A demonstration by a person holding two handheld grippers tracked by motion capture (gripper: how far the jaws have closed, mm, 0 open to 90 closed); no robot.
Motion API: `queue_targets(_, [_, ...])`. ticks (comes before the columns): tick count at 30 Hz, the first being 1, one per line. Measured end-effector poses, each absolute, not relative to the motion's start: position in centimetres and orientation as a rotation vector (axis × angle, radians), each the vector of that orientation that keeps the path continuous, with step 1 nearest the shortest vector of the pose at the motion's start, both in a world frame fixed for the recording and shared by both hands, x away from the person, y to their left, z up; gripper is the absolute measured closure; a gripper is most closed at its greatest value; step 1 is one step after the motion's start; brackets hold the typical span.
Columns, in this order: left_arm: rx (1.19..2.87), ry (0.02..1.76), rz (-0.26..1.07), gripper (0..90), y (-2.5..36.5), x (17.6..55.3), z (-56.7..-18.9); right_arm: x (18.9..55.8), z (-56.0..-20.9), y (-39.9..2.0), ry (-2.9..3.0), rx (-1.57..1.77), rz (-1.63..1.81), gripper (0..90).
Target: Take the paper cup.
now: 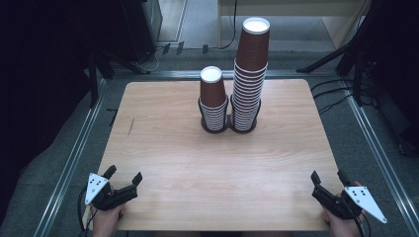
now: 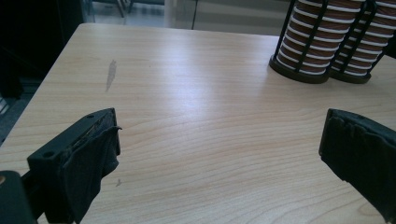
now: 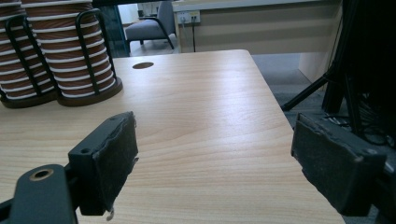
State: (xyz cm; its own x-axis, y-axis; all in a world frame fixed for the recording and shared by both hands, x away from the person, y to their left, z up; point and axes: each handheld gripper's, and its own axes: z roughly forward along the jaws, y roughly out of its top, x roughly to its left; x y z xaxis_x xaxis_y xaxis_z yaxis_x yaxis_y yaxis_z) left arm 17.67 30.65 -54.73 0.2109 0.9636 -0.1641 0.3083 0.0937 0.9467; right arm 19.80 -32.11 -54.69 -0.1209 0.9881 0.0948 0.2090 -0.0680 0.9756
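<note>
Two stacks of brown paper cups stand upside down in black wire holders at the back middle of the wooden table (image 1: 197, 158). The shorter stack (image 1: 213, 101) is on the left, the taller stack (image 1: 249, 74) right beside it. Both stacks' lower parts appear in the left gripper view (image 2: 308, 42) and in the right gripper view (image 3: 70, 56). My left gripper (image 1: 122, 175) rests open at the near left corner, nothing between its pads (image 2: 88, 163). My right gripper (image 1: 327, 176) sits open at the near right corner, its pads (image 3: 109, 158) wide apart and empty.
The table's right edge lies just beside my right gripper, with dark tripod legs (image 3: 317, 88) and cables on the floor beyond. A small round hole (image 3: 143, 65) marks the tabletop behind the holders. A grey scuff (image 2: 111, 73) shows on the left side.
</note>
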Motion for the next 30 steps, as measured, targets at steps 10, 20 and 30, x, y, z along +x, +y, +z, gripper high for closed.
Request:
queue_targets(10, [1.437,1.305,0.787,0.0,30.5,17.8,-55.0,20.1,-54.7,-31.0,1.453,1.352,1.182,13.4])
queue_targets(20, [1.436,1.304,0.764,0.0,30.6,18.0,-55.0,20.1,-54.7,-30.0,1.5,1.319,1.147,10.5])
queue_targets(30, [1.434,1.311,0.789,0.0,30.5,18.0,-55.0,20.2,-54.5,-28.8,1.547,1.303,1.135,9.1])
